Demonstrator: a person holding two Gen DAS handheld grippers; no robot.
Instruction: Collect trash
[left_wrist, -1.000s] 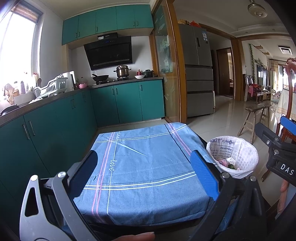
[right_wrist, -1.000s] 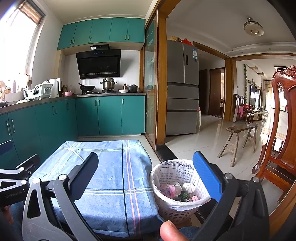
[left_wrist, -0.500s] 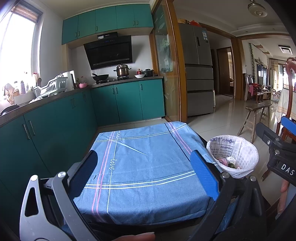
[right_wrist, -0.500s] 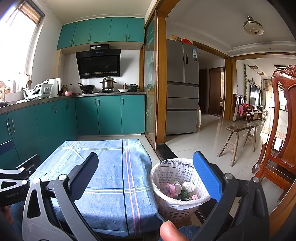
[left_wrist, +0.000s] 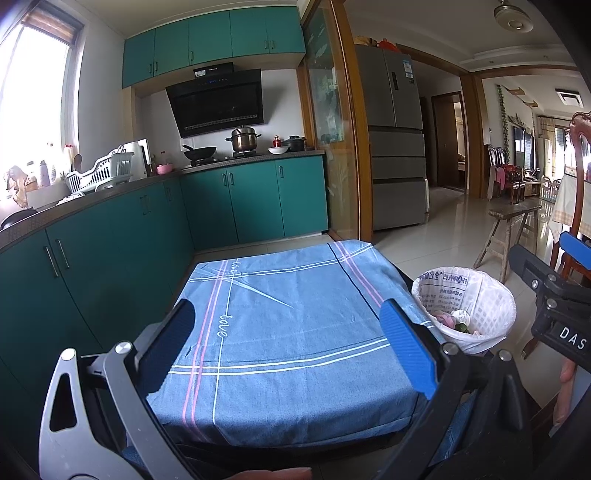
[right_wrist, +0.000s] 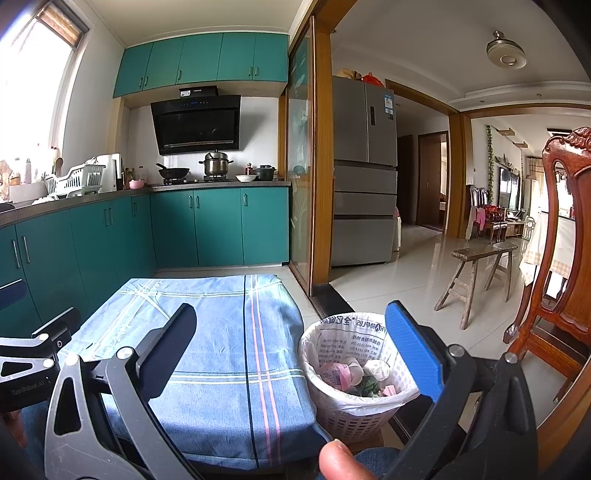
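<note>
A white lattice trash basket (right_wrist: 356, 410) with a printed plastic liner stands on the floor right of a low table under a blue cloth (right_wrist: 221, 354). Pink, white and green scraps (right_wrist: 351, 374) lie inside it. It also shows in the left wrist view (left_wrist: 480, 310). No loose trash shows on the cloth (left_wrist: 288, 332). My left gripper (left_wrist: 291, 350) is open and empty above the cloth's near half. My right gripper (right_wrist: 295, 354) is open and empty, held over the table's right edge and the basket.
Teal kitchen cabinets (left_wrist: 110, 240) run along the left and back. A wooden chair (right_wrist: 554, 277) stands close on the right, a wooden stool (right_wrist: 476, 273) beyond the basket. A glass sliding door frame (right_wrist: 317, 184) and a grey fridge (right_wrist: 364, 173) stand behind.
Both grippers stay open and nearly still. The views shift only slightly; the basket sits a touch higher in the right wrist view.
</note>
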